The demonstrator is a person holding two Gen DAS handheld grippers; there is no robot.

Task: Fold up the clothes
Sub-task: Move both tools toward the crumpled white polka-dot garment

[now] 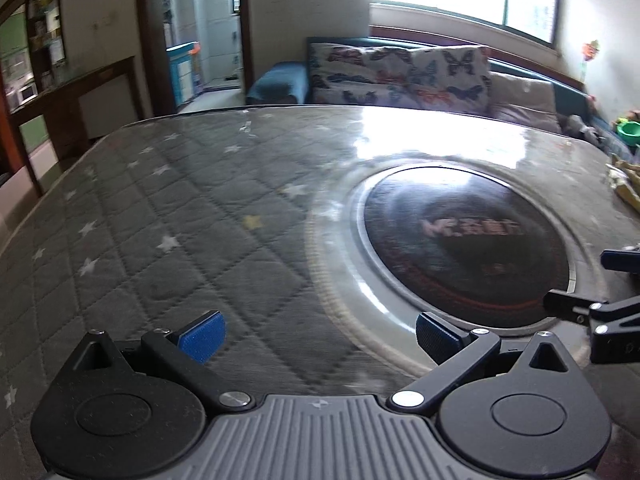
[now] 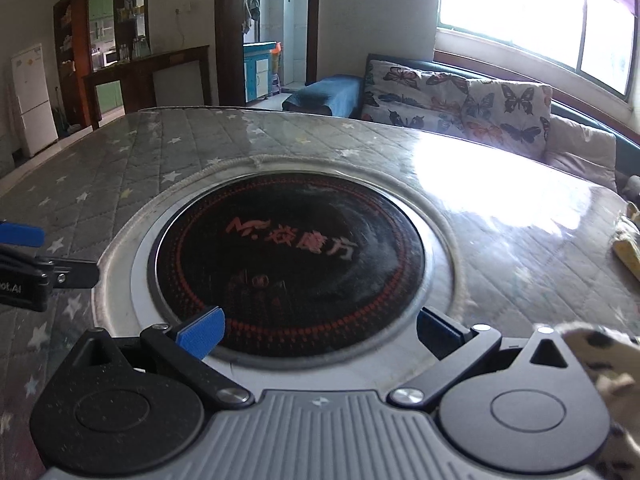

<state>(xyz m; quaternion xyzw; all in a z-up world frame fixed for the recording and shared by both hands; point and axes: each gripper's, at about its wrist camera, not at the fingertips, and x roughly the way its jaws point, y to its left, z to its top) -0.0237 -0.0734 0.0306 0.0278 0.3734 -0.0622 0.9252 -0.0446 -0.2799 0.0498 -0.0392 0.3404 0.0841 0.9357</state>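
Quilted star-print counter (image 1: pixel 168 208) is bare around its hob (image 2: pixel 288 260); both grippers' (image 1: pixel 320 332) (image 2: pixel 320 332) fingers are held apart, empty, so clothes (image 2: pixel 628 248) at the right edge must be fetched.

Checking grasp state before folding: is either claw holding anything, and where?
Nothing. Left claw and right claw are both open and empty above the table.
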